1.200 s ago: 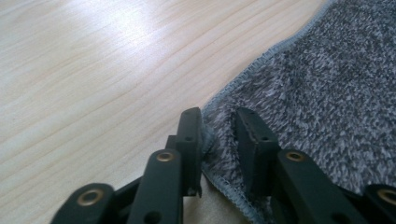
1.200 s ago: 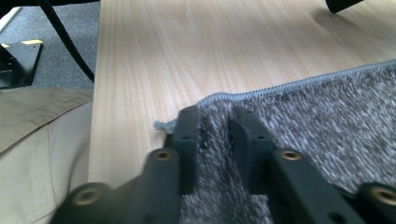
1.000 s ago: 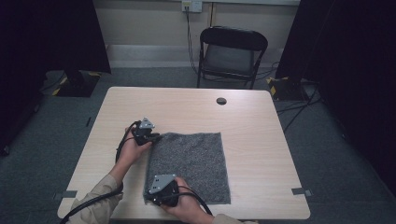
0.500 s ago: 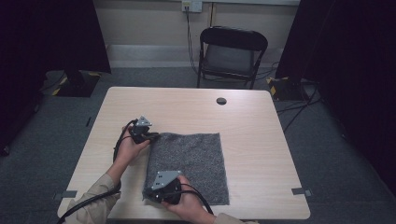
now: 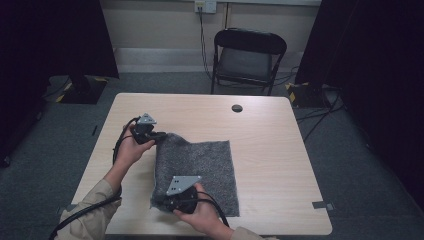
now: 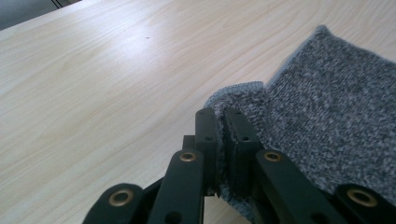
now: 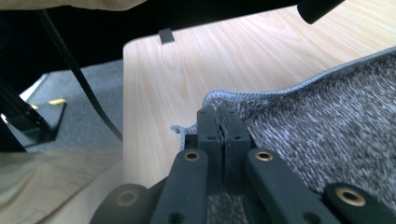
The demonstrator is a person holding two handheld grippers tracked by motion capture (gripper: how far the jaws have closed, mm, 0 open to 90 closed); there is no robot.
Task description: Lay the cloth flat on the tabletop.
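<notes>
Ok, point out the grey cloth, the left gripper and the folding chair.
grey cloth [image 5: 200,162]: high view, middle of its flat part.
left gripper [image 6: 220,122]: left gripper view, between the jaw tips.
folding chair [image 5: 245,62]: high view, the seat.

The right gripper [image 5: 167,204] hides the cloth's [image 5: 200,160] near corner (perhaps lifted) from above.

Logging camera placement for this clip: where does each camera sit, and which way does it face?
High view: above the near table edge, facing forward and down on the table; forearms and both hands show.
Left gripper view: on the left hand-held gripper, along its jaws, shut on the grey cloth.
Right gripper view: on the right hand-held gripper, also pinching cloth; a sleeve shows.
All share the cloth.
</notes>
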